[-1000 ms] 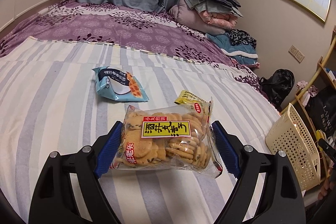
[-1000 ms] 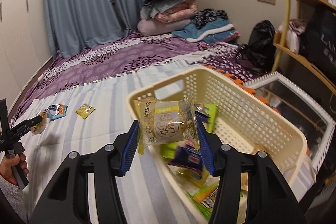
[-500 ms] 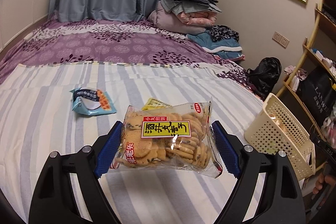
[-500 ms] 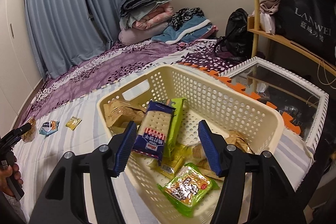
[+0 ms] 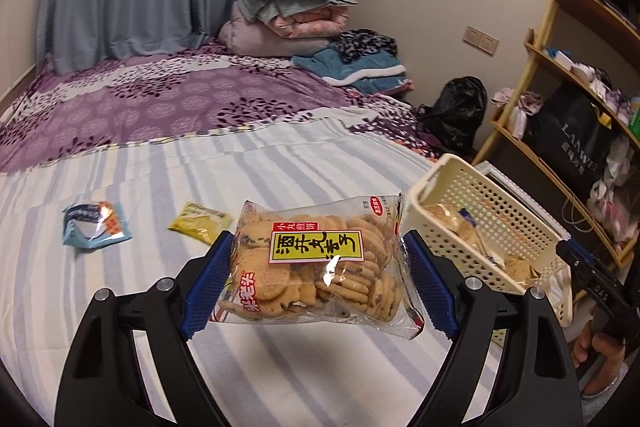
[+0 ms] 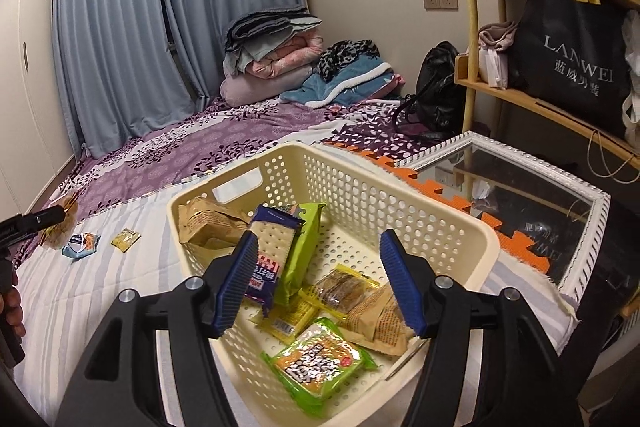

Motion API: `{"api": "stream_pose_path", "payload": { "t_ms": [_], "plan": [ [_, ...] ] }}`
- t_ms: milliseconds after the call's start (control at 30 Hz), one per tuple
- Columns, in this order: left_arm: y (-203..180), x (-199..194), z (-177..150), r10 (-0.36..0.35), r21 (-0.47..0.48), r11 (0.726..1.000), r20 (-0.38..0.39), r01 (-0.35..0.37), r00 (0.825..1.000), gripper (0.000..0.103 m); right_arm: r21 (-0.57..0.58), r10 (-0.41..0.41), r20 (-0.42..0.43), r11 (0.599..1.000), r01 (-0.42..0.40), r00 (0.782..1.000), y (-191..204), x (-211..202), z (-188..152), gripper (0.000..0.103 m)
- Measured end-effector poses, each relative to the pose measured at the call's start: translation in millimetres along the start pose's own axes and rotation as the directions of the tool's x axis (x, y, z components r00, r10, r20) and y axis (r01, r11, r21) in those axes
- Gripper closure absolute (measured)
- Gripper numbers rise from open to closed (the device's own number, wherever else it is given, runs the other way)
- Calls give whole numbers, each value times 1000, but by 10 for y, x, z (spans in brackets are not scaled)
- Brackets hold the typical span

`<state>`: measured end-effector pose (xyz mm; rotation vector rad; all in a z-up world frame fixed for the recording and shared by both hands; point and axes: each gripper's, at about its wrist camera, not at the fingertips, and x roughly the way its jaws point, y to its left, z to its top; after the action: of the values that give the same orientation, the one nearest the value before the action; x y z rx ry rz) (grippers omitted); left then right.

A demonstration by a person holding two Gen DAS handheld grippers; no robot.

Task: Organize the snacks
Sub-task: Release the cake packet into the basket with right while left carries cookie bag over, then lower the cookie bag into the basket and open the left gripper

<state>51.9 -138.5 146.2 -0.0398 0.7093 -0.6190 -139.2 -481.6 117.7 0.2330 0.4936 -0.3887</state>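
Note:
My left gripper (image 5: 316,283) is shut on a clear bag of cookies (image 5: 316,263) with a yellow label, held above the striped bed, left of the cream basket (image 5: 516,223). My right gripper (image 6: 320,283) is open and empty, just above the basket (image 6: 400,195), which holds several snack packs, among them a blue cracker pack (image 6: 272,247) and a green packet (image 6: 320,359). A blue snack packet (image 5: 94,225) and a small yellow packet (image 5: 200,223) lie on the bed; they also show far left in the right wrist view, the blue packet (image 6: 82,243) and the yellow packet (image 6: 125,238).
Folded blankets (image 5: 292,11) are piled at the head of the bed. A wooden shelf (image 6: 552,107) with a black bag and a framed mirror (image 6: 520,203) stand right of the basket. A black bag (image 5: 456,115) sits on the floor.
My right gripper opened and let its snack pack fall into the basket, then drew back a little. My left gripper swung right toward the basket with the cookie bag.

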Motion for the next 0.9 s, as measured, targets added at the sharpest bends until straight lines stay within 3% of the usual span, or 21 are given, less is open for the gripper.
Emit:
{"api": "stream_pose_path", "payload": {
  "t_ms": [333,600,900],
  "plan": [
    [-878,333,93,-92,133,986,-58,99,994,17,25,-15,33,1000,15,999,-229,-13,-34,37],
    [-1561,556,129,-160,235,955,-105,181,982,17,71,-24,44,997,21,999,-433,-9,-73,37],
    [-2052,804,71,-220,285,922,-171,262,960,14,114,-32,51,993,26,998,-582,17,-113,33]
  ]
}}
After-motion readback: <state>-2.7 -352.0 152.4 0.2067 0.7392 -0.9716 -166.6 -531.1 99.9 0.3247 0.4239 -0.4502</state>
